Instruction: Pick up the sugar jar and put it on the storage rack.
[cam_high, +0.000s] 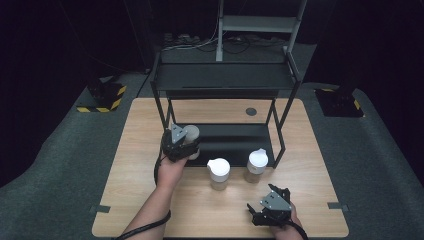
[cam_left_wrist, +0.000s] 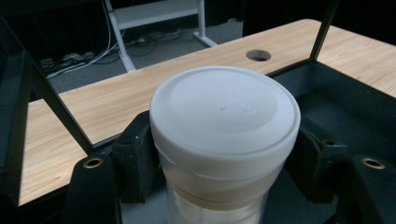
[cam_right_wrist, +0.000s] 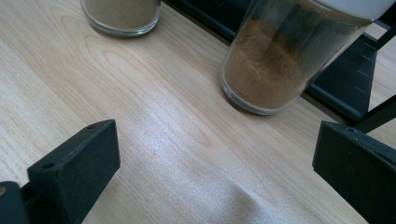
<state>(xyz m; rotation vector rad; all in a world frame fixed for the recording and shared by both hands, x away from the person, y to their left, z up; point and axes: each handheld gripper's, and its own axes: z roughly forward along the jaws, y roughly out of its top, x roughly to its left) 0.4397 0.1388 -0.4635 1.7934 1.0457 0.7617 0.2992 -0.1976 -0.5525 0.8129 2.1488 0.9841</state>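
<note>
Light wooden surface (cam_high: 150, 200) with a round cable hole near its far edge, carrying a black metal two-tier shelf rack (cam_high: 225, 77) at the back. Rack's lower black shelf (cam_high: 235, 142) sits just above the wood. Left claw (cam_high: 186, 145) is clamped on a clear glass jar with a white round lid (cam_left_wrist: 224, 116), pads pressing both sides just under the lid; jar is upright at the left front corner of the lower shelf, whether lifted or resting can't tell. Two more white-lidded glass jars of brown powder stand on the wood just in front of the rack: middle jar (cam_high: 219, 172) and right jar (cam_high: 256, 165), near each other, not touching. Right claw (cam_high: 265, 197) is at the near right of the wood, jaws apart and holding nothing, pointing at the right jar, which stands ahead of it, apart
</note>
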